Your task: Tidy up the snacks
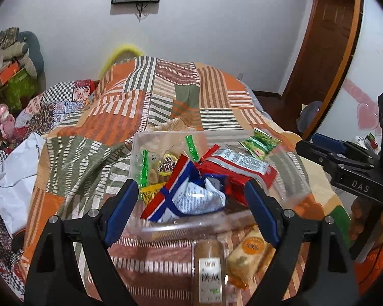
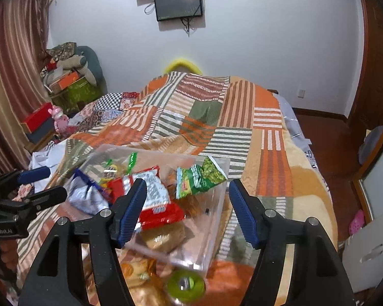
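Note:
A clear plastic bin (image 1: 166, 134) sits on the patchwork quilt, filled with snack packets: a blue, white and red one (image 1: 191, 199), a red one (image 1: 237, 163) and a green one (image 1: 259, 144). My left gripper (image 1: 191, 209) hovers open over the bin's near side, nothing between its fingers. In front of the bin lie a brown cake packet (image 1: 209, 267) and a yellow packet (image 1: 247, 255). My right gripper (image 2: 187, 204) is open above the bin (image 2: 217, 219), apart from the red packet (image 2: 155, 204) and green packet (image 2: 199, 181). A round green snack (image 2: 186, 284) lies below it.
The quilt (image 1: 166, 97) covers a bed. A white plastic bag (image 1: 12, 178) lies at its left edge. Boxes and cushions (image 2: 69, 76) are stacked at the back left. A wooden door (image 1: 326, 38) and bare floor (image 2: 326, 140) are on the right.

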A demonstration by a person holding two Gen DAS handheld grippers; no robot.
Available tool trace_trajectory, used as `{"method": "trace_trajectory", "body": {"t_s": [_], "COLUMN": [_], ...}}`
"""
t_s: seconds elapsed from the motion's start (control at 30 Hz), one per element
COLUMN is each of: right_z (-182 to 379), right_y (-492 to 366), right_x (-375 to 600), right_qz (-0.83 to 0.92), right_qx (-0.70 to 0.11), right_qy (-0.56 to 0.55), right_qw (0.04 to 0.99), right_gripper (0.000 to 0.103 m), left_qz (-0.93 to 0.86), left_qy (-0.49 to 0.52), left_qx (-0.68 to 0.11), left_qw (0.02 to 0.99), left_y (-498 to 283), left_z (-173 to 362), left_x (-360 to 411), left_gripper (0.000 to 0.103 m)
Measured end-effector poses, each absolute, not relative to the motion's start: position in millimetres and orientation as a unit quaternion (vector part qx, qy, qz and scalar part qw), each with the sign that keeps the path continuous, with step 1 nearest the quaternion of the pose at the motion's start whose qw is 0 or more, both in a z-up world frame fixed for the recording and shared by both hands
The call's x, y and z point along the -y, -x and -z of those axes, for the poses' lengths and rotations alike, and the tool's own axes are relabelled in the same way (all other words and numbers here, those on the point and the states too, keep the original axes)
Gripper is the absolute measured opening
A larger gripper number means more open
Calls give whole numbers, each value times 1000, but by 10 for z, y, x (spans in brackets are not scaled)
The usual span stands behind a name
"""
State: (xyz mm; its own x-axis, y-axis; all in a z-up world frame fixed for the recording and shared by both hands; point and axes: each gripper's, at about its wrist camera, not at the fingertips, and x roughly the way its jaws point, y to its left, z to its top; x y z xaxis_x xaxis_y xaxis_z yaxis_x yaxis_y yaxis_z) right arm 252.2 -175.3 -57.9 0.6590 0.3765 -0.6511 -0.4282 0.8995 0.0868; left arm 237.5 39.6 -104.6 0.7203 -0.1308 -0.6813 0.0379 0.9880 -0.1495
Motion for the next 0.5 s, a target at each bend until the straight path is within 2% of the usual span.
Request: {"method": "trace_trajectory", "body": {"t_s": [0.23, 0.5], "right_z": [562, 741], "right_y": [-2161, -1877], "right_x": [1843, 1790], "right_qz": [-231, -249], "right_qx": [-341, -358], "right_qy": [36, 52], "right_qw": [911, 898], "right_gripper": [71, 75], "left_qz": [47, 48], "left_qy": [52, 51], "left_qx": [-372, -398], "left_qw": [925, 915], "left_y": [-2072, -1839], "left_z": [1041, 1276], "left_x": [-354, -334], "left_gripper": [86, 86]}}
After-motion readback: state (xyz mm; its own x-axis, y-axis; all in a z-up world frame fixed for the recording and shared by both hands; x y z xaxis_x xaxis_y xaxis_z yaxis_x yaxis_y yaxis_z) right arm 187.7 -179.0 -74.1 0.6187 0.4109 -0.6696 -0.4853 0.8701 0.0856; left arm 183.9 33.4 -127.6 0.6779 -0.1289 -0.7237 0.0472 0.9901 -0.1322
